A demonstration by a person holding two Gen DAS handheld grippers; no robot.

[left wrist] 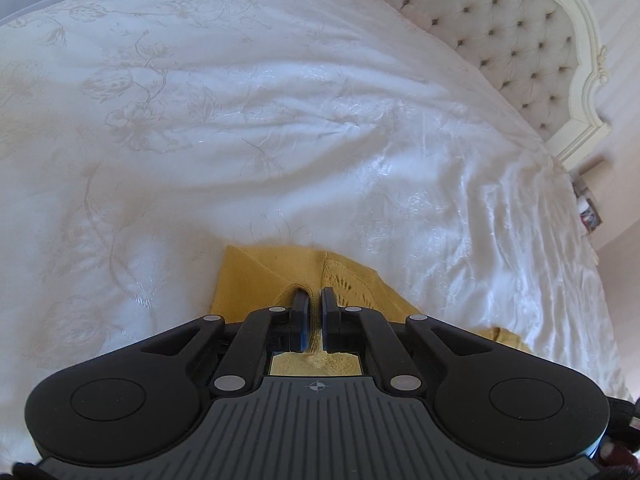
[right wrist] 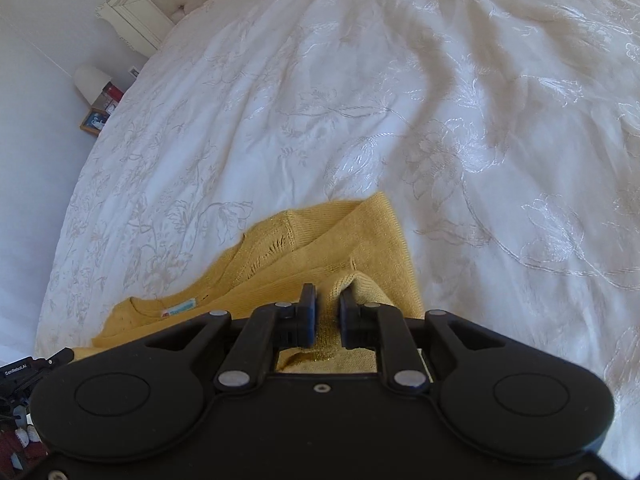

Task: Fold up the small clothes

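Item: yellow knit [right wrist: 344,240], a small garment, lying partly folded on the bed [right wrist: 400,100], directly under and just ahead of both grippers.

Left gripper [left wrist: 316,300]: jaws narrow, with yellow fabric between them; seemingly pinching an edge of the knit.

Right gripper [right wrist: 327,300]: jaws narrow, a ridge of knit bunched in the gap; seemingly gripping it.

Orientation: in the right wrist view the neckline and its label [right wrist: 180,306] lie to the left of the gripper, while a folded corner reaches forward and to the right. The long axis appears to run from the neckline towards that corner.

Judgement: each gripper holds its own edge, neither nearer; the coming fold likely depends on carrying both edges together across the garment.

Surroundings: tufted headboard [left wrist: 516,40].
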